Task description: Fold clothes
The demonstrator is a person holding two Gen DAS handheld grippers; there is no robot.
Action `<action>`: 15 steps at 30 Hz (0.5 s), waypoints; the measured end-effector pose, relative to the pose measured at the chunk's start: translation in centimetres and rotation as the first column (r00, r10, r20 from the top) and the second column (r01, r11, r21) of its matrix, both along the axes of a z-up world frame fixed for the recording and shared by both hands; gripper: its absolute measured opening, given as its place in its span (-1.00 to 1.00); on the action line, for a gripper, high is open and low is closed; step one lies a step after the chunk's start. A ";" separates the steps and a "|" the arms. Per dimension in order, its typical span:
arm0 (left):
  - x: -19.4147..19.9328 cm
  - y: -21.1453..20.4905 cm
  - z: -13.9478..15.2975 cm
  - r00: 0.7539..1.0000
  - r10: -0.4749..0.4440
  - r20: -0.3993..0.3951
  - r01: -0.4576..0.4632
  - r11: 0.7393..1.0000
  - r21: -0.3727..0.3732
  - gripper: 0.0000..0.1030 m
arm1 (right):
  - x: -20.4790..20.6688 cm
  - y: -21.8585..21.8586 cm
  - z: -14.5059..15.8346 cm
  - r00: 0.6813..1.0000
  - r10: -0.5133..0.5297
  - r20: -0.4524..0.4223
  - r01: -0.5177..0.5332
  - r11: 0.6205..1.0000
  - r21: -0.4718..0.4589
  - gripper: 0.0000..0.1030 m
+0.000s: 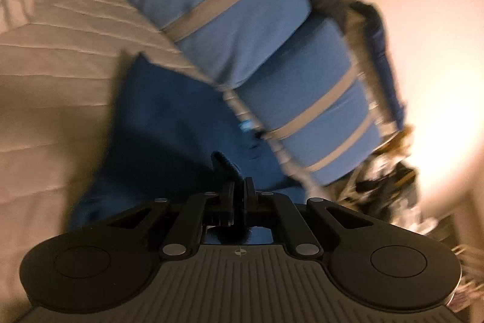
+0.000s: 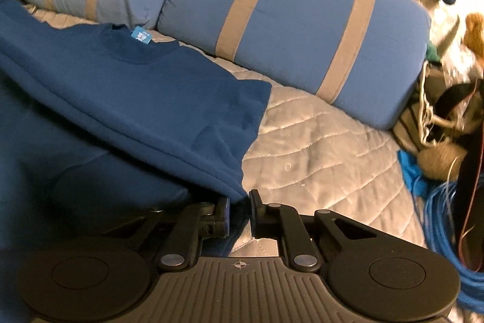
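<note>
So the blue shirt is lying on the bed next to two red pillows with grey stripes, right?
Not quite. The pillows are light blue with grey stripes, not red; the right wrist view shows them clearly. The rest holds: the blue shirt lies on the quilted bed beside them.

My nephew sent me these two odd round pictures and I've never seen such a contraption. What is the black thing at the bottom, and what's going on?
Each picture comes from a camera mounted on a handheld two-finger tool; a person holds one in each hand. The black shape is the tool itself. The left tool is pinched shut on dark blue cloth. The right tool has a gap between its fingers, with the edge of a blue T-shirt inside. The shirt lies on a quilted bedspread, near two blue striped pillows. They are folding the shirt.
</note>
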State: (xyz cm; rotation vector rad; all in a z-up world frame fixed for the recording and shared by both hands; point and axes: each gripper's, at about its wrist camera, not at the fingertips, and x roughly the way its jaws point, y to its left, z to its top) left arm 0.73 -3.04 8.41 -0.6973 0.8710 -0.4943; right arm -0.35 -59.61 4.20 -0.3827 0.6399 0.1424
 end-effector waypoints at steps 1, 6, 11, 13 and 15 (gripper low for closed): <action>0.1 0.1 -0.6 1.000 -0.003 -0.006 0.003 0.999 0.040 -0.89 | 0.0 0.1 0.0 1.000 0.003 -0.001 -0.003 1.000 -0.007 -0.72; 0.1 -1.0 -2.3 0.998 -0.053 0.018 0.047 0.970 0.238 -0.91 | -0.2 0.3 -0.1 1.000 0.017 -0.021 -0.017 0.999 -0.036 -0.71; 0.0 -2.2 -3.8 0.993 -0.112 0.038 0.086 0.900 0.428 -0.89 | -0.5 0.2 -0.4 0.998 0.031 -0.046 -0.034 0.998 -0.062 -0.56; -0.1 -2.6 -4.2 0.990 -0.133 0.046 0.093 0.867 0.489 -0.84 | -1.1 0.2 -0.5 0.998 0.032 -0.052 -0.037 0.994 -0.099 -0.14; -0.6 -2.4 -3.9 0.988 -0.139 0.069 0.085 0.855 0.511 -0.83 | -2.0 0.1 -0.2 0.999 0.035 -0.036 -0.039 0.992 -0.119 0.35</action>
